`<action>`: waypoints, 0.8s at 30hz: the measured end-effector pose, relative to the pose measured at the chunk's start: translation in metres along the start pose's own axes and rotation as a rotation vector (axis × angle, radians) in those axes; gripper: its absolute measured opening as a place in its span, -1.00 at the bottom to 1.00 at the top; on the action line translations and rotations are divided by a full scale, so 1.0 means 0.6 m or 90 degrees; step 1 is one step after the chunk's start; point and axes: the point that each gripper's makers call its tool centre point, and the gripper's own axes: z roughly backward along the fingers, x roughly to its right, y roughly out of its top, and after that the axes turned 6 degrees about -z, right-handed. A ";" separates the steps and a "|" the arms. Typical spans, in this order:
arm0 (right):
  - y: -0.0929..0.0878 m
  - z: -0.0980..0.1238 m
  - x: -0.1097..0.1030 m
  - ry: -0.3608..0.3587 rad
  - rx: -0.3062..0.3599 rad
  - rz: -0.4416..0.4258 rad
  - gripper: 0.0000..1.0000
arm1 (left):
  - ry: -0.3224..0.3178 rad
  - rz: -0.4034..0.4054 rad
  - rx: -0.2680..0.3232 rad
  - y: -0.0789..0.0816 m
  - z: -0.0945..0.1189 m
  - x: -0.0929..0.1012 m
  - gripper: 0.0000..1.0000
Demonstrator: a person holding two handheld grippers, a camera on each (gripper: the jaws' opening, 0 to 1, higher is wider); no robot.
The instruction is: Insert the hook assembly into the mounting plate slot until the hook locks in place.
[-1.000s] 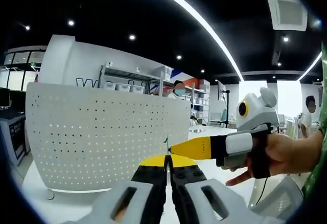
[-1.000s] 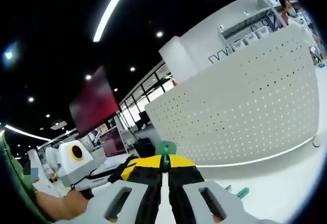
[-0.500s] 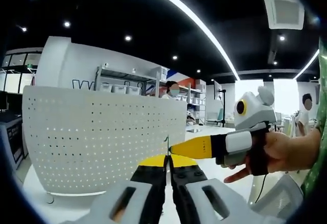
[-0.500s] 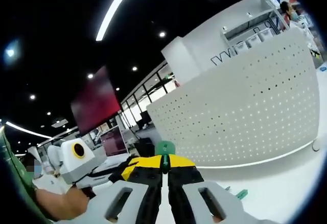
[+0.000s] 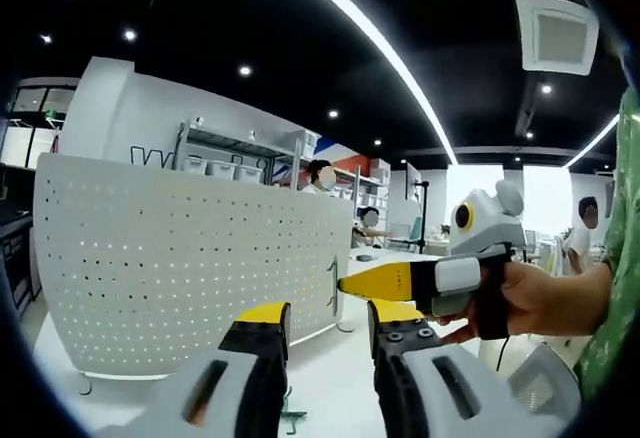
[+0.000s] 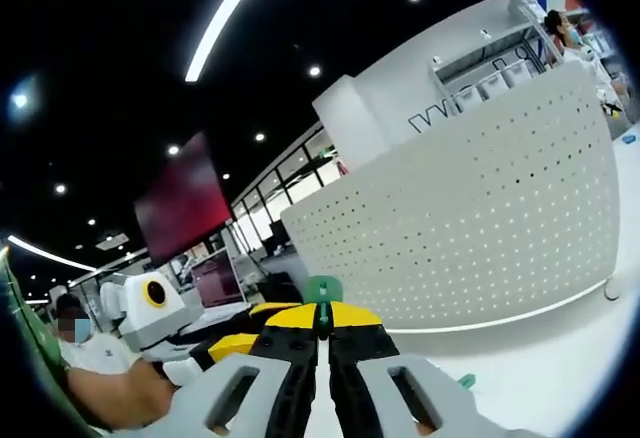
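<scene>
The right gripper (image 6: 322, 343), jaws clamped on the green hook assembly (image 6: 322, 293), holds it near the perforated mounting plate (image 6: 480, 208), well short of its holes, beside the parted, empty left gripper (image 5: 322, 333).

A lab or showroom-like open workspace is shown. A black ceiling (image 5: 200, 18) is crossed by a long curved light strip (image 5: 380, 43) and dotted with spotlights, and an air vent (image 5: 556, 26) is set into it. Shelving (image 5: 235, 158) with bins is seen behind a curved white perforated panel (image 5: 180, 258) standing on a white table (image 6: 560, 358). Monitors (image 6: 218, 278) and a large dark screen (image 6: 185, 208) are seen farther off.
</scene>
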 end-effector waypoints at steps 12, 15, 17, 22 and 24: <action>0.006 0.000 0.015 -0.016 0.003 0.012 -0.98 | 0.000 0.020 -0.002 0.001 0.003 -0.004 0.83; 0.008 0.001 0.022 -0.023 0.004 0.014 -0.98 | -0.001 0.023 -0.015 -0.005 0.002 -0.004 1.00; 0.009 0.002 0.025 -0.025 0.003 0.020 -0.98 | -0.007 0.022 -0.029 -0.011 0.004 -0.003 1.00; 0.018 0.004 0.038 -0.048 0.008 0.045 -0.98 | -0.007 0.004 -0.048 -0.018 0.007 -0.002 1.00; 0.027 0.004 0.046 -0.061 0.012 0.064 -0.98 | -0.007 0.005 -0.047 -0.018 0.008 -0.001 1.00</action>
